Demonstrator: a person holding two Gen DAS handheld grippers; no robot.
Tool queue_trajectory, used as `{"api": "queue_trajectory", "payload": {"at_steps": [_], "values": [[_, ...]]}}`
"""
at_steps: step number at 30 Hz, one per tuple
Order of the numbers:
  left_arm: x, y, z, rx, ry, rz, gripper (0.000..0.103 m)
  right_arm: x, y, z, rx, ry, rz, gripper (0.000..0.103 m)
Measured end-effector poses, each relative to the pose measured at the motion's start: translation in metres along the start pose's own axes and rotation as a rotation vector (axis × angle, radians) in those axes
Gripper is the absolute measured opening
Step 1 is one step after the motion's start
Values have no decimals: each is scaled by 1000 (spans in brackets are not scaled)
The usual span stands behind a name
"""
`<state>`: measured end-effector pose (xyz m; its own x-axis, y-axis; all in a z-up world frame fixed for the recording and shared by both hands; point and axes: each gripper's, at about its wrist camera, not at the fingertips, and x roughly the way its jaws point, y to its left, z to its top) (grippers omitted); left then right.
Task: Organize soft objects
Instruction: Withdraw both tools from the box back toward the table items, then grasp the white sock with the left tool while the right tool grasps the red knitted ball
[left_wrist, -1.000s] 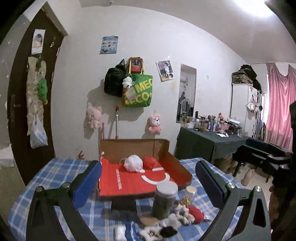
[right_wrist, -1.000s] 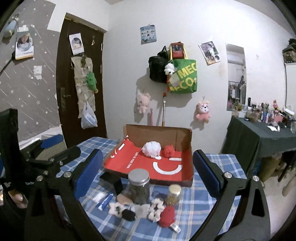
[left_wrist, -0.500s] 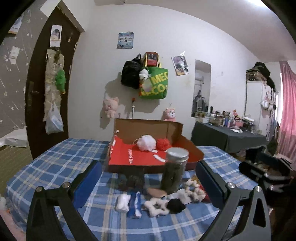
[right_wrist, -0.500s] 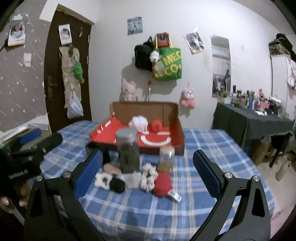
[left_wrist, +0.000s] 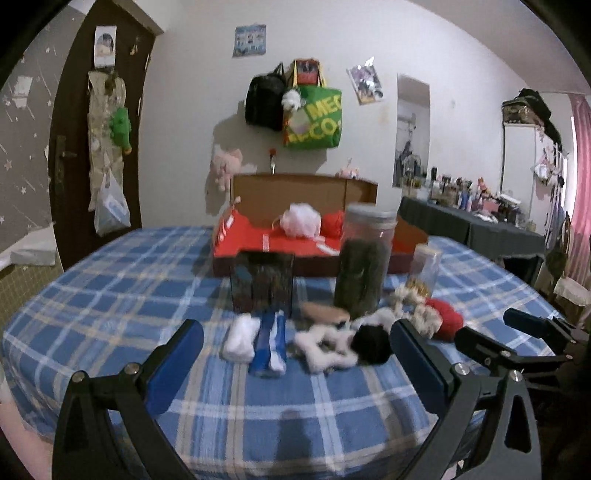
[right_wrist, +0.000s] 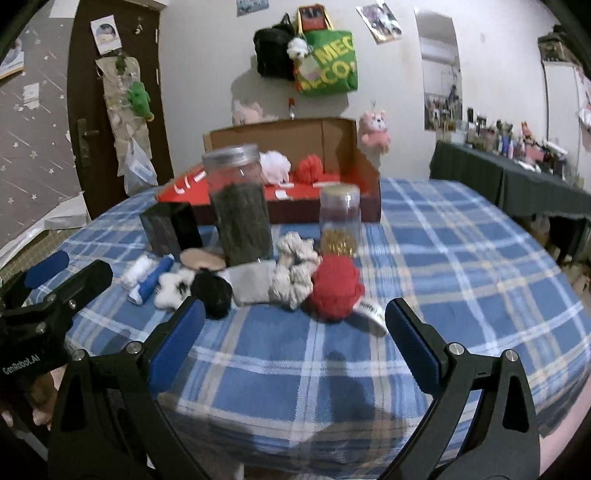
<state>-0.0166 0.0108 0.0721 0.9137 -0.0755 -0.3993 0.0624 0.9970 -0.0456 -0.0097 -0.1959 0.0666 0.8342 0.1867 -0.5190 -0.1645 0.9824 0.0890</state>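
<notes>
In the left wrist view, the left gripper (left_wrist: 295, 365) hangs low over the near edge of the checked tablecloth (left_wrist: 110, 280), its jaws spread wide and holding nothing. Straight ahead between the blue pads lie a white roll (left_wrist: 240, 338) and a blue-and-white roll (left_wrist: 271, 347), side by side; the long axis of each runs away from the camera toward the dark box (left_wrist: 263, 280). To the right are a white fluffy piece (left_wrist: 321, 347) and a black pompom (left_wrist: 371, 343). The red tray box (left_wrist: 266, 240) at the back already holds a pale puff (left_wrist: 301, 219) and a red ball (left_wrist: 332, 223). One risk, I think, is that wide jaws close on both rolls together — they touch each other.

In the right wrist view, the right gripper (right_wrist: 295, 332) is also fully open and empty, near the table edge. The red yarn ball (right_wrist: 336, 286) lies just beyond the pads, touching a cream scrunchie (right_wrist: 295, 275) and resting on a white label (right_wrist: 371, 312). It is round, so no clear axis. Behind stand the tall jar (right_wrist: 240, 214) and the small jar (right_wrist: 340, 218) — a reach too deep could knock these over, or drag the scrunchie along.
</notes>
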Motion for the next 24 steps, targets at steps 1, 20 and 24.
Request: {"api": "queue_trajectory", "payload": {"at_steps": [1,20,24], "values": [[3,0,-2,-3,10,2,103,3,-2,-1,5,9,-2,100],[34,11,-3,-18,110,24,103,33,-22,-2,40,96,-11,100],[41,23,7,-27,136,26,103,37,-30,5,46,104,-19,100]]}}
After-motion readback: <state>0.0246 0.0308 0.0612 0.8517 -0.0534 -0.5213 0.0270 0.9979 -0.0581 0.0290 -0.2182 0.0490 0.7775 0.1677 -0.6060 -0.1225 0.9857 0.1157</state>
